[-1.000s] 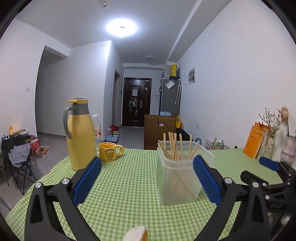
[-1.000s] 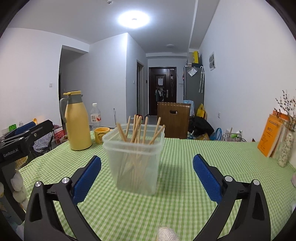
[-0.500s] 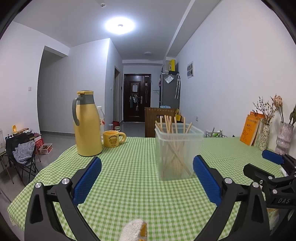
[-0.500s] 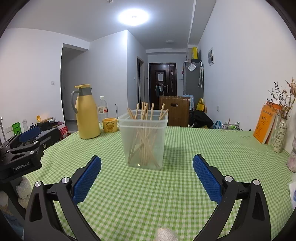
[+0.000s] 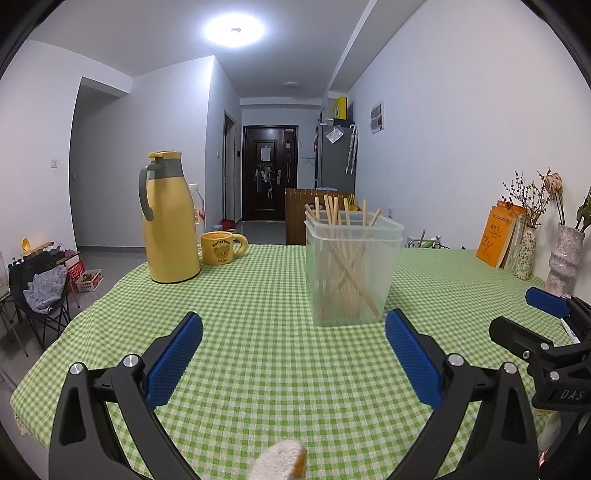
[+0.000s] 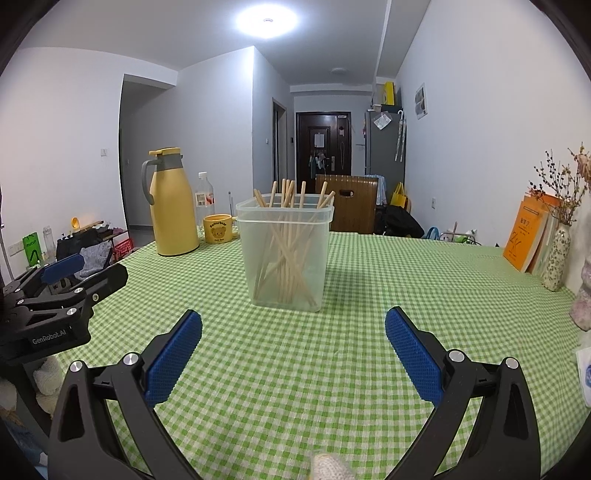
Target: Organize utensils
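A clear tub (image 5: 352,269) stands upright on the desk (image 5: 258,369), ahead of both grippers and touching neither. It is square-sided, translucent, with a stepped rim, and holds a loose bundle of pale wooden chopsticks (image 5: 343,258) that lean and cross one another, their ends poking above the rim.

From the left gripper (image 5: 293,349), the tub sits just beyond the jaws and nearer the right one; the jaws are spread wide with nothing between them. From the right gripper (image 6: 293,349), the tub (image 6: 286,254) sits ahead, roughly centred and slightly toward the left jaw; these jaws are also wide apart and hold nothing. Each gripper shows at the edge of the other's view.

The desk wears a green-and-white checked cloth. Far ahead and left of the left jaws stand a yellow jug (image 5: 168,218) with a grey handle and, just beside it, a yellow mug (image 5: 221,247) with a bear print; a bottle (image 5: 197,210) is behind them. Far right are orange books (image 5: 498,236) and vases (image 5: 563,258) of dried flowers against a white wall. Beyond the desk a hallway leads to a dark door (image 5: 269,173), under a bright ceiling lamp (image 5: 234,29).
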### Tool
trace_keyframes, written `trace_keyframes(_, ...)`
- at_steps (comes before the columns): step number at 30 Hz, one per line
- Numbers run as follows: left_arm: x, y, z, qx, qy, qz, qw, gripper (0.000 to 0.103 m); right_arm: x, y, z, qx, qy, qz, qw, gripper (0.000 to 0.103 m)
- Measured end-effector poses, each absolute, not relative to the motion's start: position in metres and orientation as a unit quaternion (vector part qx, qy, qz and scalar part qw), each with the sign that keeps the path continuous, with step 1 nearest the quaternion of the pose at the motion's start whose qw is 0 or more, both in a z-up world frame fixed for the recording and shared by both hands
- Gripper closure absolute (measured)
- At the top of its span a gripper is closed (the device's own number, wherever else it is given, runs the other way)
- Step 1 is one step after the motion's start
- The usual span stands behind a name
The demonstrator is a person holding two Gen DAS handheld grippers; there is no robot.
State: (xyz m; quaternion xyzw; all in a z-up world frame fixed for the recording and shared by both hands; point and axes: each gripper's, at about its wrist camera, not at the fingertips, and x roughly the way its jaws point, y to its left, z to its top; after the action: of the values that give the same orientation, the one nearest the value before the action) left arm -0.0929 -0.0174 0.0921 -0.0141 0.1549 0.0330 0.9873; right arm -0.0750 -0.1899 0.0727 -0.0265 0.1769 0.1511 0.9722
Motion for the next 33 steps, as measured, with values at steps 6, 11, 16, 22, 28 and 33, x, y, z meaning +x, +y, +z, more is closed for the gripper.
trace_keyframes(6, -0.0916, -0.0163, 0.0906, -0.019, 0.16, 0.03, 0.987, 0.007, -0.0766, -0.1888, 0.073, -0.028, 0.178, 0.152, 0.972, 0.007)
trace_keyframes(11, -0.0916, -0.0151, 0.0907, -0.022, 0.161, 0.03, 0.986, 0.007, -0.0766, -0.1888, 0.073, -0.028, 0.178, 0.151, 0.972, 0.007)
trace_keyframes(16, -0.0907, -0.0148, 0.0911, -0.023, 0.162, 0.031, 0.986, 0.007, -0.0765, -0.1895, 0.0735, -0.026, 0.178, 0.15, 0.972, 0.007)
trace_keyframes(22, -0.0909, -0.0143, 0.0911, -0.023, 0.162, 0.031, 0.986, 0.007, -0.0768, -0.1895, 0.0733, -0.025, 0.179, 0.148, 0.972, 0.007)
trace_keyframes(28, -0.0919, -0.015, 0.0905, -0.022, 0.162, 0.03, 0.986, 0.007, -0.0766, -0.1901, 0.0728, -0.025, 0.178, 0.148, 0.972, 0.007)
trace_keyframes(33, -0.0921, -0.0151, 0.0905, -0.023, 0.161, 0.029, 0.986, 0.007, -0.0766, -0.1901, 0.0727, -0.026, 0.178, 0.148, 0.973, 0.007)
